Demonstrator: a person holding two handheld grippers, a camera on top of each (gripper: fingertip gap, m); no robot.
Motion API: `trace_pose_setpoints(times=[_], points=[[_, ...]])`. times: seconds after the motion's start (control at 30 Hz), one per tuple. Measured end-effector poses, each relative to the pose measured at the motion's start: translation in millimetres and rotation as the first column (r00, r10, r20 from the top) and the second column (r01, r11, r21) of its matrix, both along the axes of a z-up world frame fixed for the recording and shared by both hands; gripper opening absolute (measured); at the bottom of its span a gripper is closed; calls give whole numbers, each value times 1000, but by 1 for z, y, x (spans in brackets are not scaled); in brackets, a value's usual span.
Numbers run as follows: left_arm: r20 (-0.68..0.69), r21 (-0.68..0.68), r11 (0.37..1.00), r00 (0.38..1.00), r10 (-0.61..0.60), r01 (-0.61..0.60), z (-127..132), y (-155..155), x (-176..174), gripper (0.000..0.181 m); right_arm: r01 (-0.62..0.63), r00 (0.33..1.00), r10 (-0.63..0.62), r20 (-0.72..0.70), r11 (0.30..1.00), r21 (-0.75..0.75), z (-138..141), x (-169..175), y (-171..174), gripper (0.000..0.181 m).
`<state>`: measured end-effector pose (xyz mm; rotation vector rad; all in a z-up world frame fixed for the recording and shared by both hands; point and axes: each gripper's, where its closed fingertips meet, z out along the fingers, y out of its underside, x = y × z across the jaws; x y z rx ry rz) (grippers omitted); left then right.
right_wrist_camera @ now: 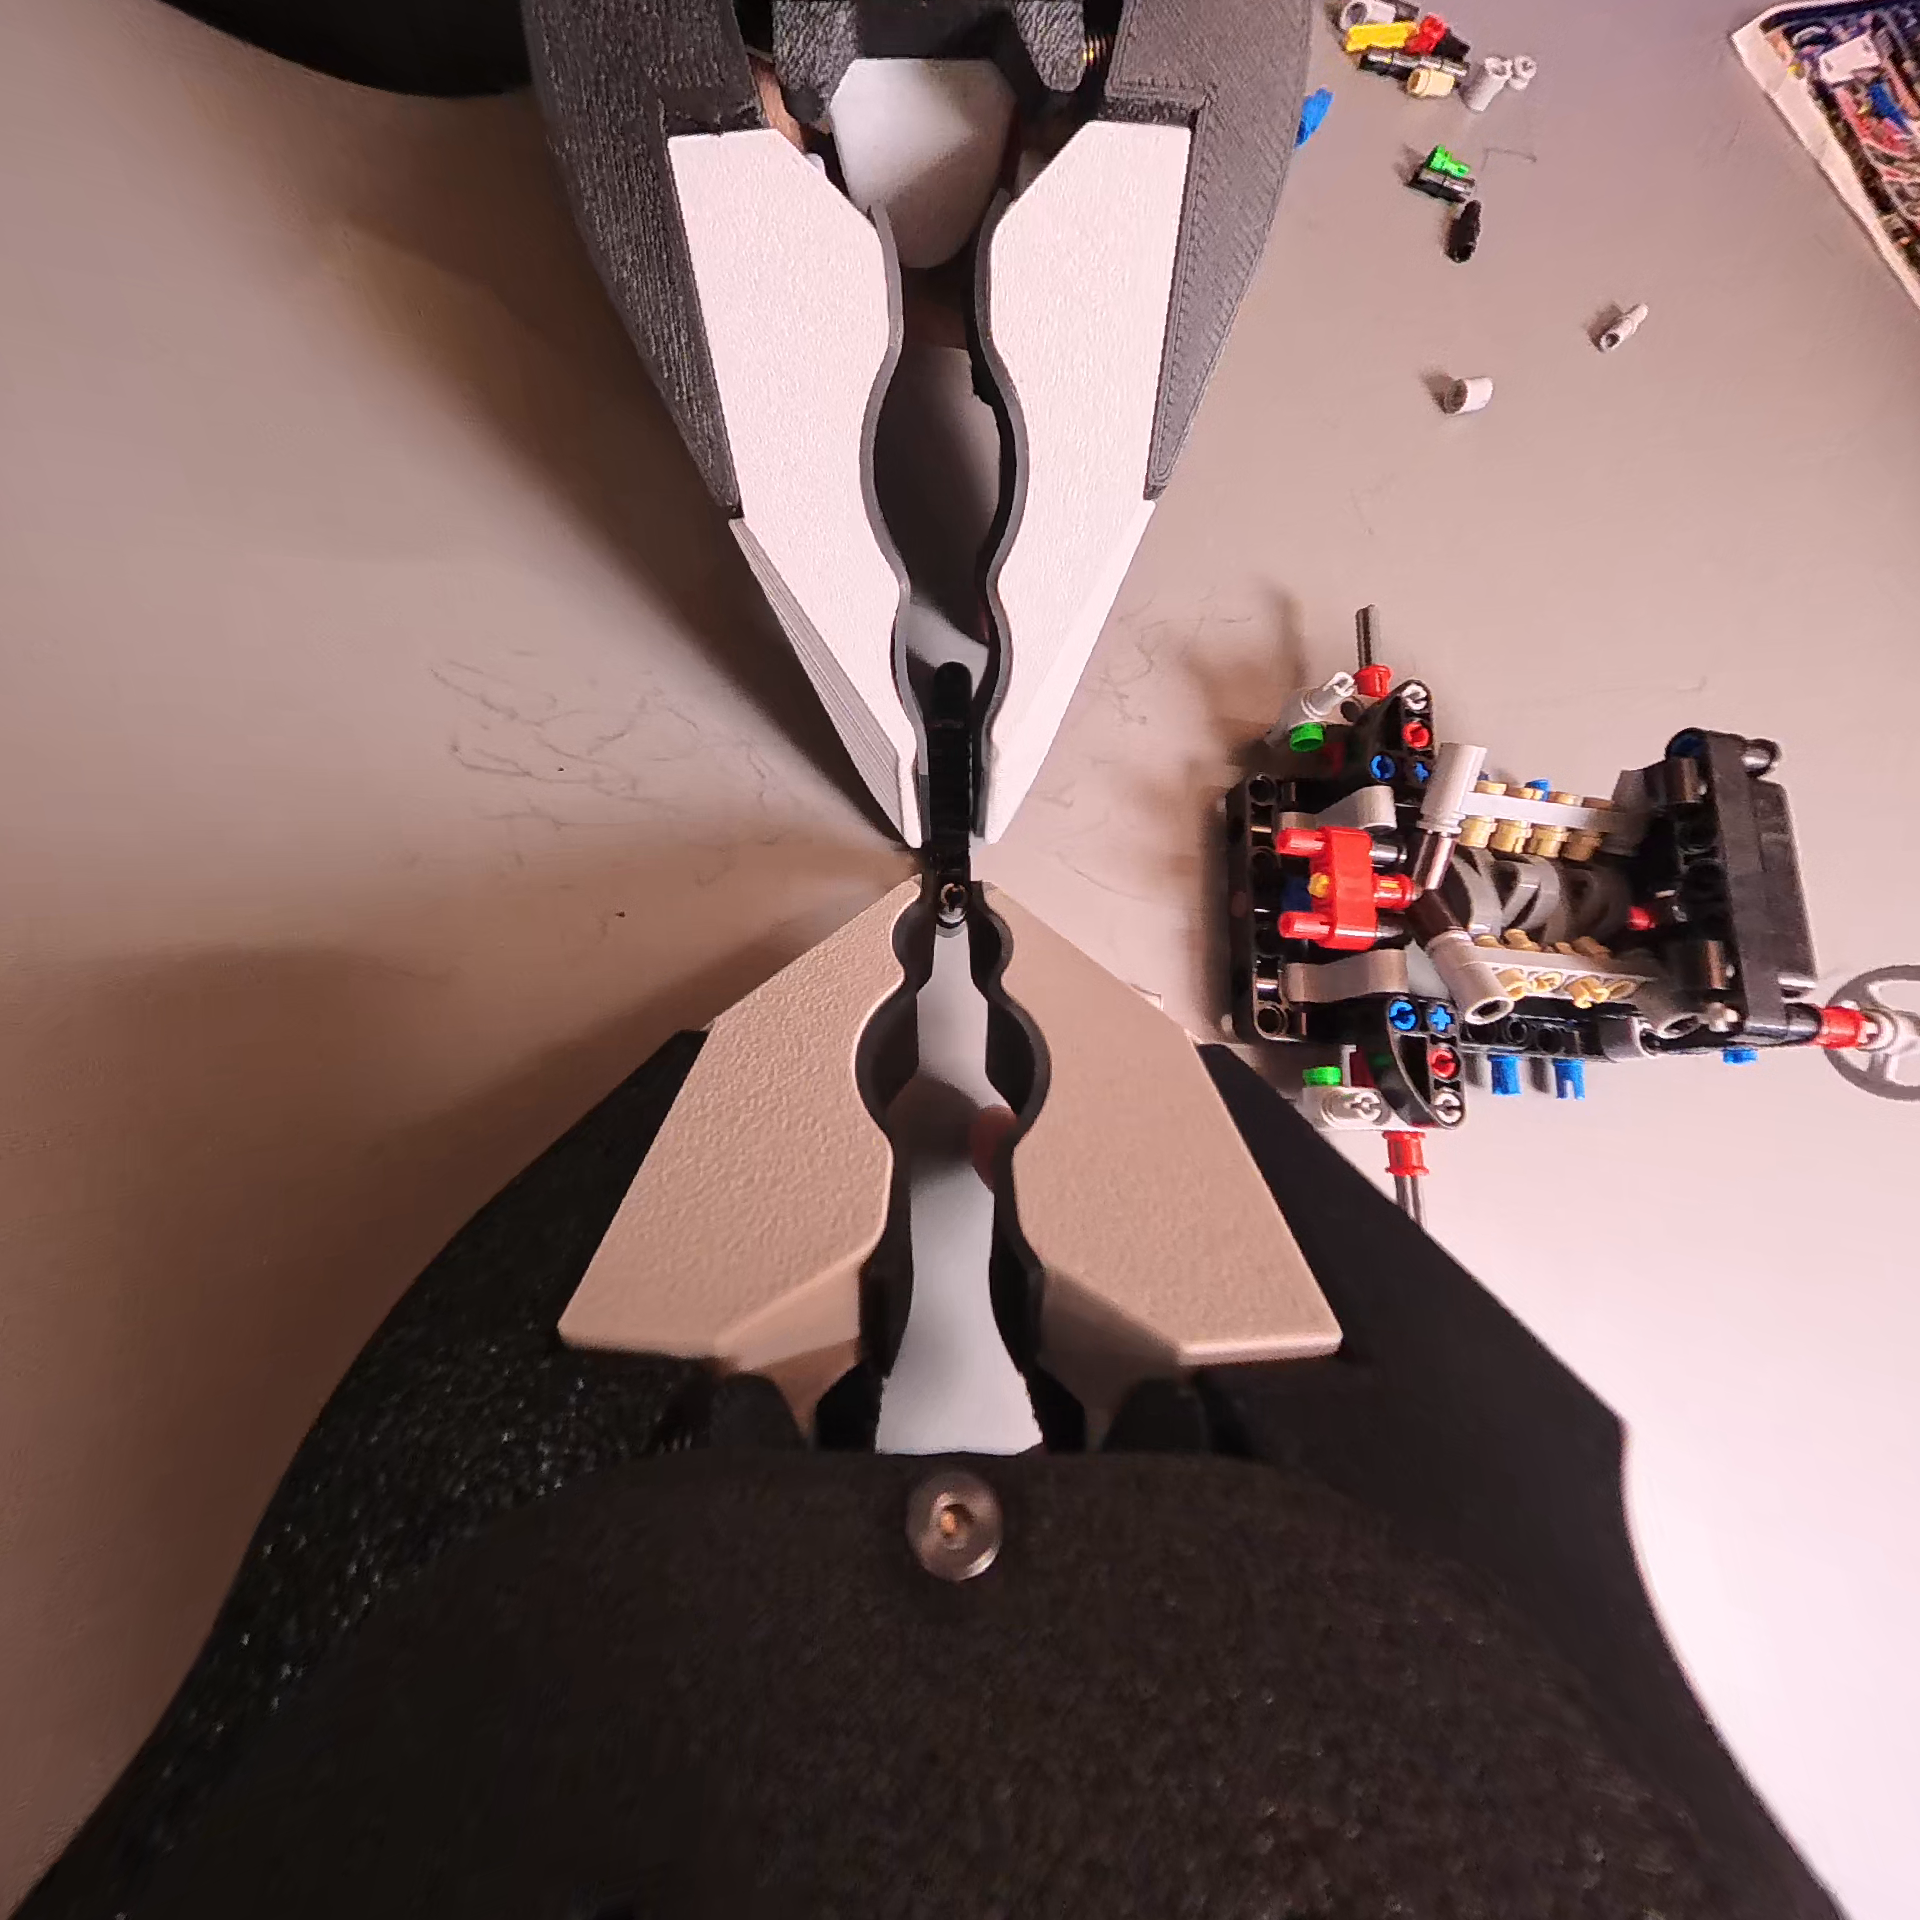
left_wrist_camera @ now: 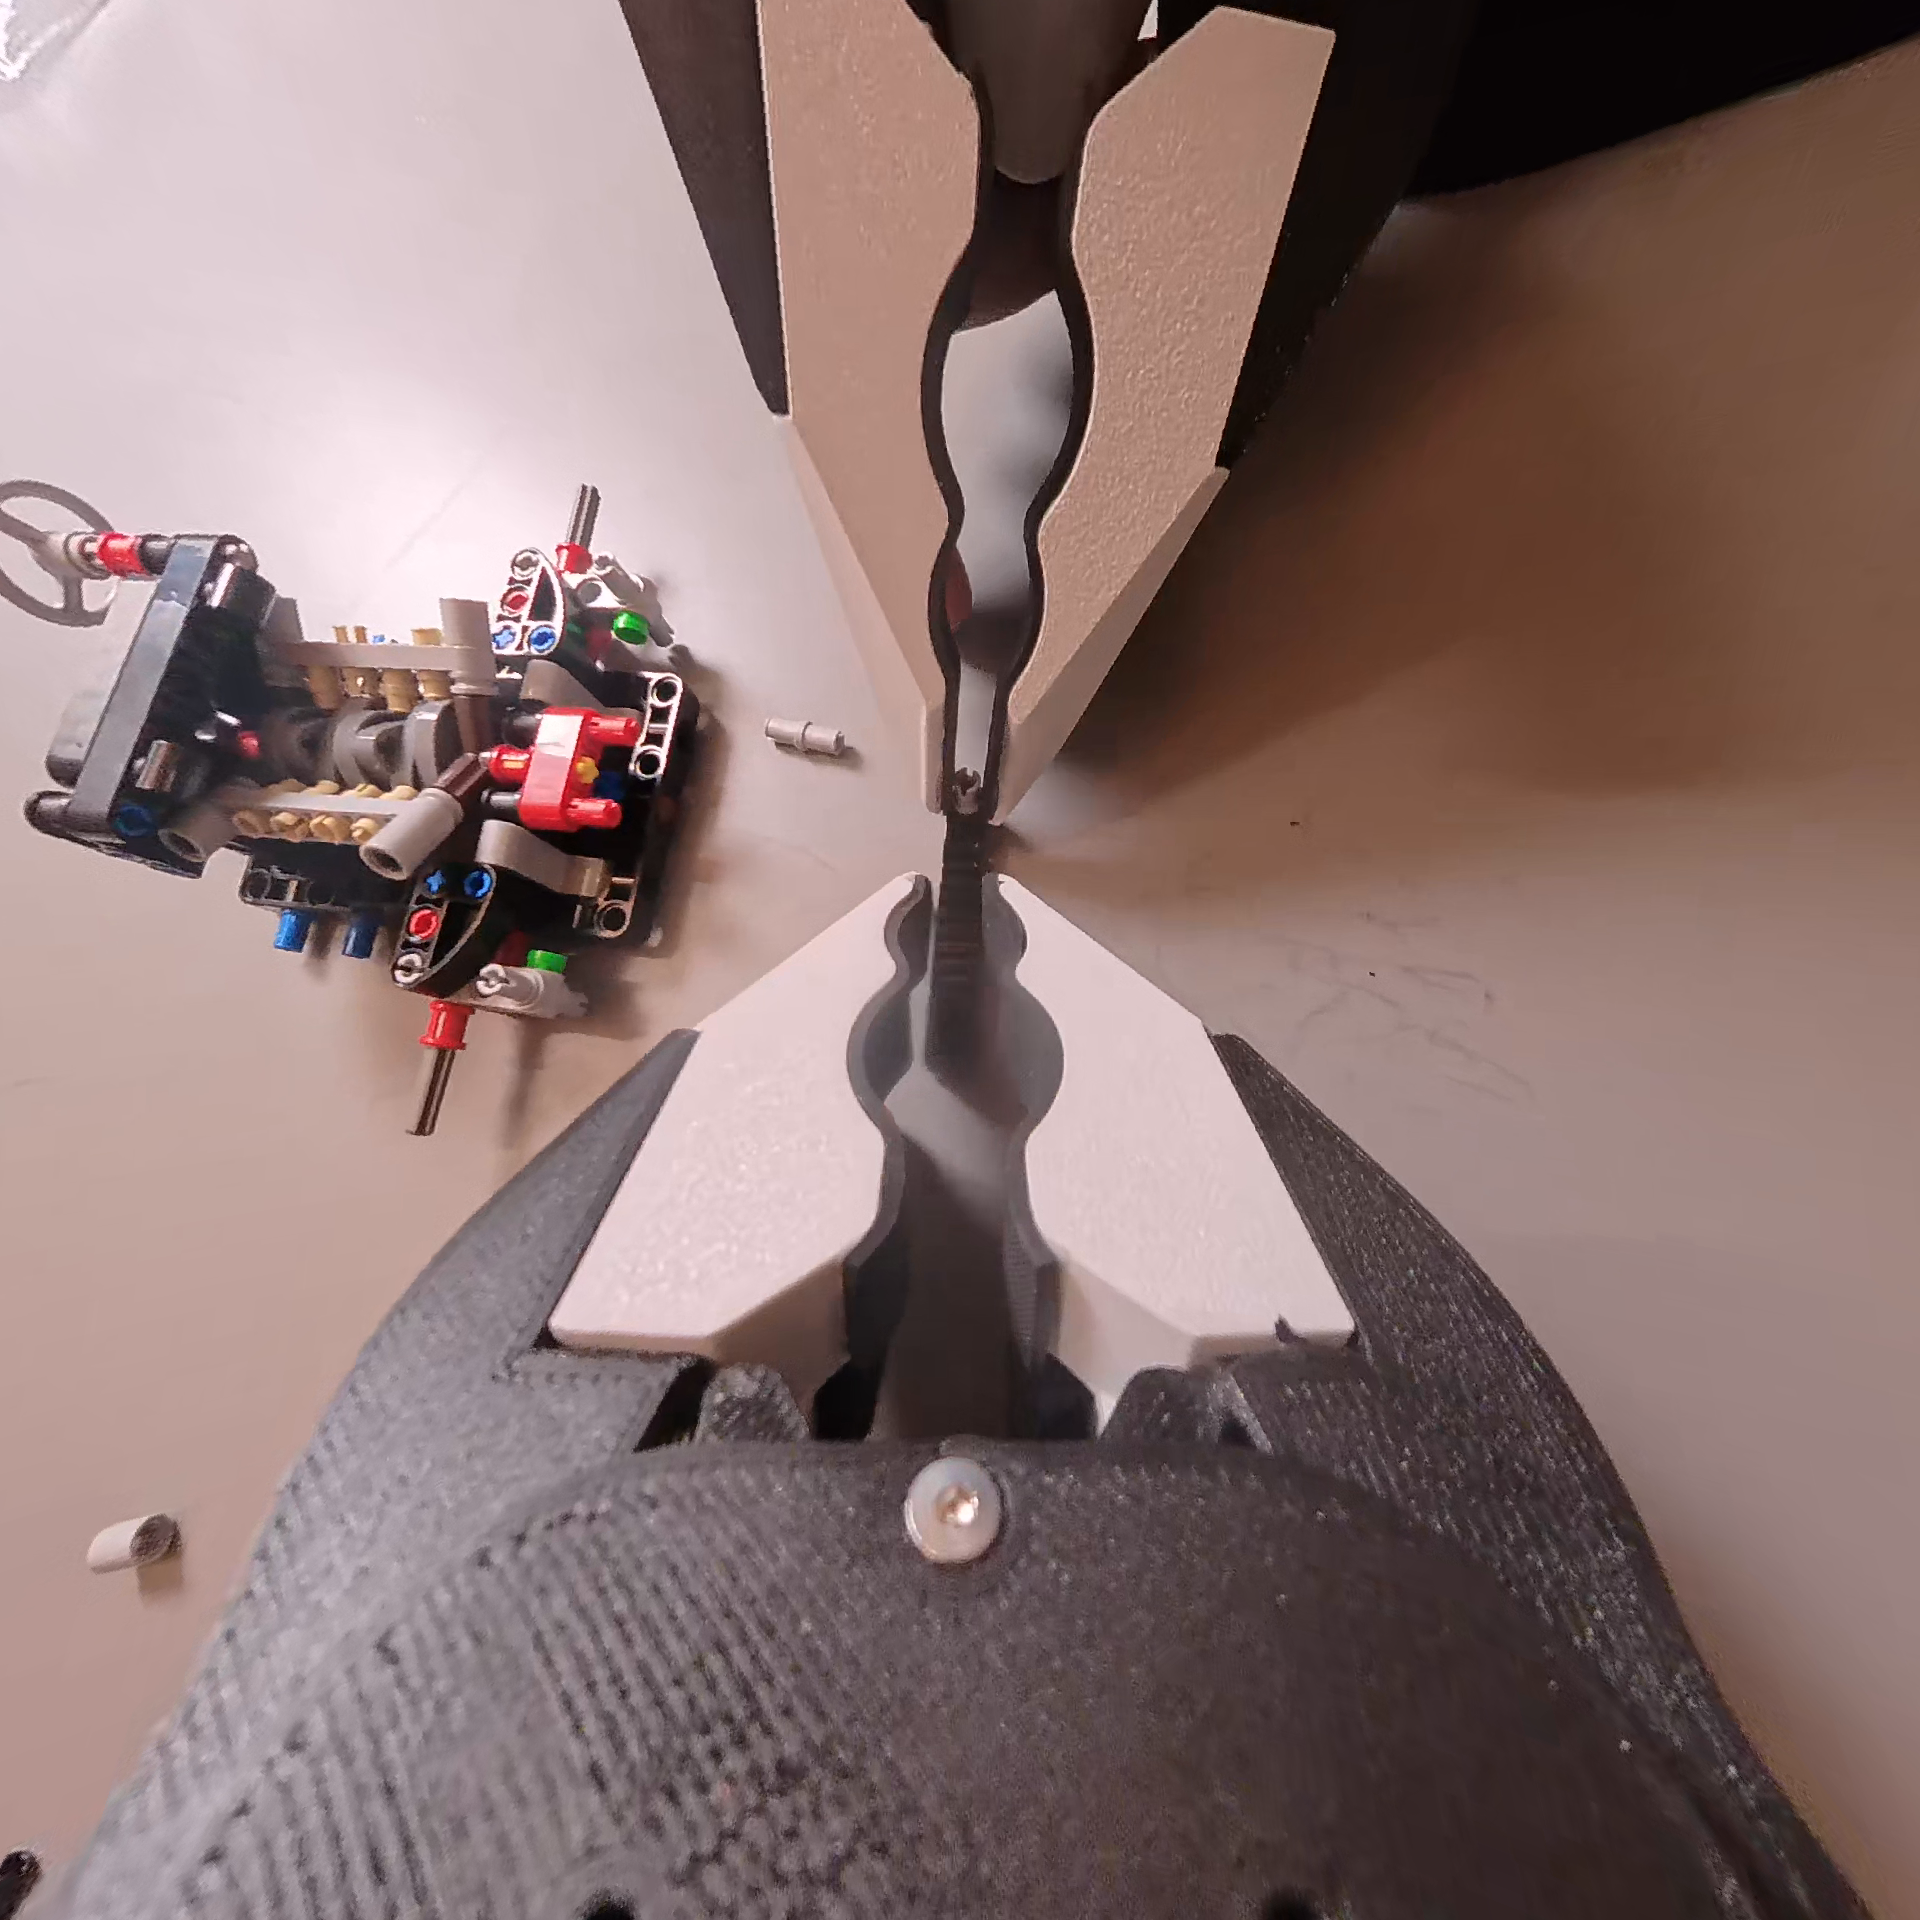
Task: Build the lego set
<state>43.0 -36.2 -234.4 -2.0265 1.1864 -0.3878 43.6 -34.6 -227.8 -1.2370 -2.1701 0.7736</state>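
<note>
Left gripper [left_wrist_camera: 961, 888]: fingers closed together on a black ribbed axle piece [left_wrist_camera: 956, 935]; tips pointed straight at the opposing gripper, nose to nose.
Right gripper [right_wrist_camera: 951, 899]: fingers pinched onto a small light grey connector [right_wrist_camera: 950, 902] at the very tips; in the left wrist view the same connector [left_wrist_camera: 966, 784] sits at the end of the black axle.
Held parts: axle and connector meet end to end between the two grippers, raised above the table [right_wrist_camera: 312, 520]; whether they are fully seated, cannot tell.
Lego build [left_wrist_camera: 374, 748]: partly assembled chassis lying flat on the table, well apart from the grippers; black frame, red block at its centre, tan pins in rows, blue pins along one edge, grey steering wheel [left_wrist_camera: 52, 556] at one end.
Loose parts near build: one grey pin [left_wrist_camera: 808, 736] just beside it; one light grey sleeve [left_wrist_camera: 133, 1543] farther off.
Loose parts at table far corner: small heap of mixed pieces [right_wrist_camera: 1413, 47]; green and black piece [right_wrist_camera: 1444, 171]; two grey sleeves [right_wrist_camera: 1467, 393].
Instruction booklet [right_wrist_camera: 1849, 135]: corner visible at table edge.
Containers: parts lie directly on the table surface.
</note>
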Motion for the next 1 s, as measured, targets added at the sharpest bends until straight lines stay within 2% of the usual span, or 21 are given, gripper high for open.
trace_pose_setpoints(times=[0.27,0.67,0.7,0.73,0.77,0.8,0.83,0.9,1.0], points=[[14,-43,999,999,-29,30,-1,-7,4,7,-20,1000,20,0,999,-29,0,0,-7,4],[-39,-133,991,999,-21,16,-2,-13,6,8,-57,998,56,-15,991,-122,3,2,-13,2],[-42,-138,990,999,-21,15,-2,-13,6,8,-55,998,50,-40,989,-140,9,1,-12,3],[-43,-140,990,999,-20,14,-3,-13,5,8,-73,986,36,-166,972,-223,40,-5,-15,2],[-43,-142,990,999,-18,12,-2,-13,5,8,-60,979,15,-204,974,-219,61,-4,-7,3],[-39,-143,990,999,-16,10,-2,-13,5,7,-43,974,12,-225,990,-134,72,-1,5,3],[-29,-149,989,1000,-13,9,-2,-13,6,7,-34,973,3,-230,990,-135,80,3,11,3],[-1,-166,986,1000,-6,6,-2,-13,6,7,-9,984,-13,-176,992,-124,66,10,17,3],[-3,-154,988,1000,7,-8,-2,-10,5,7,-22,999,20,-47,999,-33,20,15,9,3]])
